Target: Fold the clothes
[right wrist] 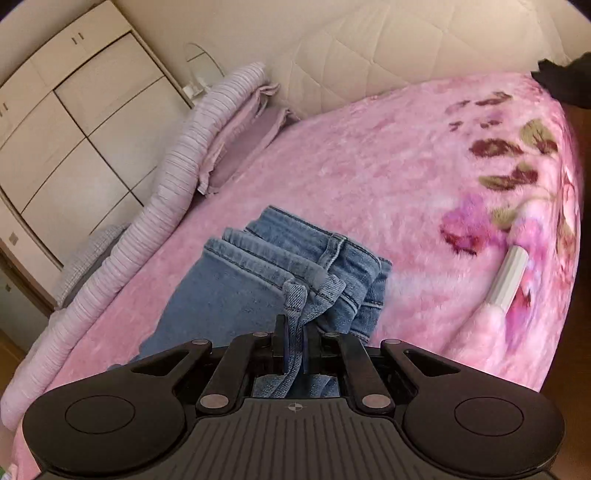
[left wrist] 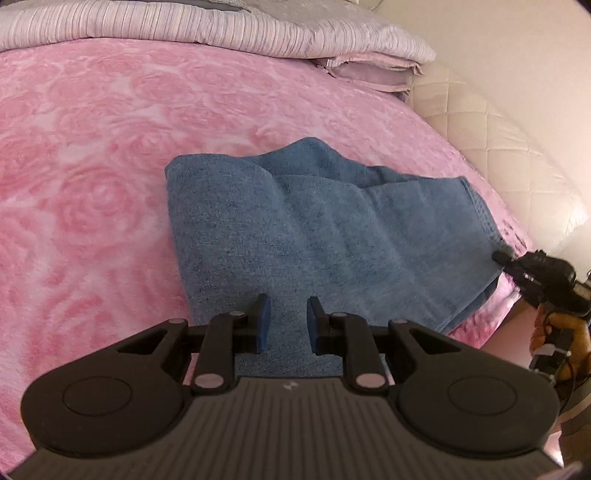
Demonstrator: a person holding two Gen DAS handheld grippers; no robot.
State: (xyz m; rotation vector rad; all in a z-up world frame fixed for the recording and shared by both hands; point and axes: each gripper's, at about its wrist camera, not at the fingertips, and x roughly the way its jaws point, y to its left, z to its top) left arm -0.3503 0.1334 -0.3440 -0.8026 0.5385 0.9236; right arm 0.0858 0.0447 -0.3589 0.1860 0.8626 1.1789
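A pair of blue jeans (left wrist: 314, 229) lies folded on the pink rose blanket (left wrist: 92, 184). My left gripper (left wrist: 286, 321) is open, its blue pads hovering over the near edge of the jeans with nothing between them. My right gripper (right wrist: 294, 343) is shut on the jeans (right wrist: 258, 273) at the waistband corner. In the left wrist view the right gripper (left wrist: 502, 256) pinches the jeans' right corner near the bed edge.
Striped lilac bedding (left wrist: 221, 29) and a folded pillow (left wrist: 373, 70) lie at the head of the bed. A quilted cream headboard (right wrist: 369, 48) and a cream wardrobe (right wrist: 74, 122) stand behind. A white ribbed object (right wrist: 508, 280) lies on the blanket at right.
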